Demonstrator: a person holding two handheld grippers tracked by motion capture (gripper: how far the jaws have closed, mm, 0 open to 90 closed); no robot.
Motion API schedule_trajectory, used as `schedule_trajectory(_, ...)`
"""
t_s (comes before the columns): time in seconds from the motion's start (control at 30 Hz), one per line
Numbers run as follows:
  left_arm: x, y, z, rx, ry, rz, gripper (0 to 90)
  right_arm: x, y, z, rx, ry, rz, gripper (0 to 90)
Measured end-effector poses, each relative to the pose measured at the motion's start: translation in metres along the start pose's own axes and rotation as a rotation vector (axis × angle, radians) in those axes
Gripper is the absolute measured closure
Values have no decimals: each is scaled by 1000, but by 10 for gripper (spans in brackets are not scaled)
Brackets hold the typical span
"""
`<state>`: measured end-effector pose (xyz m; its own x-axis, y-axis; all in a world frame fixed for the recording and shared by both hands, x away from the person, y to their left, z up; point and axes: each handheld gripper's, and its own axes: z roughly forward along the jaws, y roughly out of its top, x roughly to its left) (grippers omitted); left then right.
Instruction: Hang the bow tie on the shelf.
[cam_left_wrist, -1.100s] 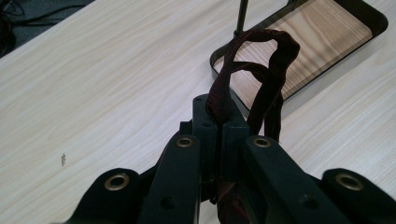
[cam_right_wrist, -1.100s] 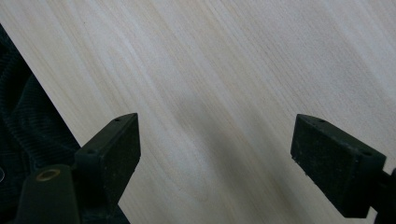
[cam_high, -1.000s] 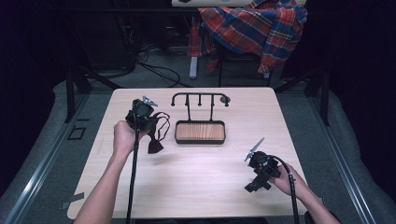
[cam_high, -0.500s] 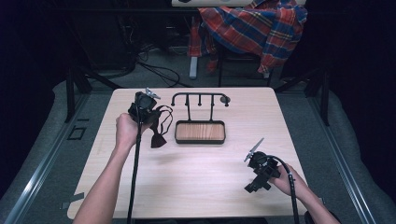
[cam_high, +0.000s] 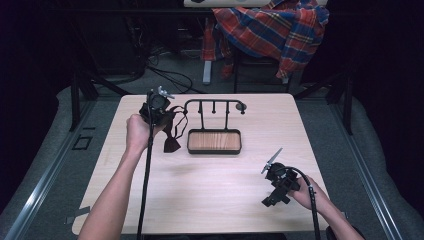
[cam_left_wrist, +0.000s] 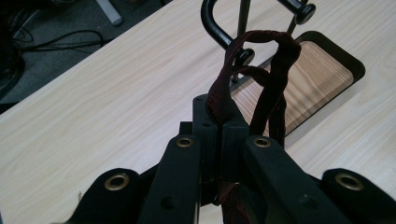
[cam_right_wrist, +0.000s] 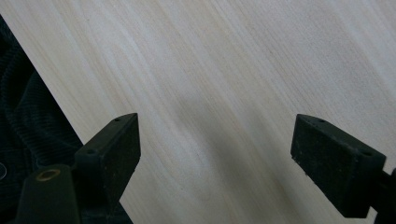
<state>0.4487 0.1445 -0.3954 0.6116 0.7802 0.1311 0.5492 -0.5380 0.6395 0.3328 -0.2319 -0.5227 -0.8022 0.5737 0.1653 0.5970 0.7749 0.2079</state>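
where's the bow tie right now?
The bow tie hangs from the shut left gripper at the table's far left in the high view, its strap beside the left end of the black rack.

A pale wooden worktop (cam_high: 210, 185) stands in a dim room, lit from above so its surface glows against the dark surroundings. Grey carpeted floor (cam_high: 360, 145) lies around it, with metal rails (cam_high: 42, 187) running along both sides. Behind the worktop, black cables (cam_high: 167, 75) trail across the floor, and a red, blue and white plaid shirt (cam_high: 272, 27) hangs over a chair.
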Motion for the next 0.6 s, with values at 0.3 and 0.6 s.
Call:
schedule_trajectory(0.3, -4, 9, -3, -11, -11, 10, 880, 1, 0, 1, -11, 8, 5, 159)
schedule_trajectory(0.6, -2, 16, -1, -15, 1, 11, 880, 0, 0, 0, -1, 6, -3, 159)
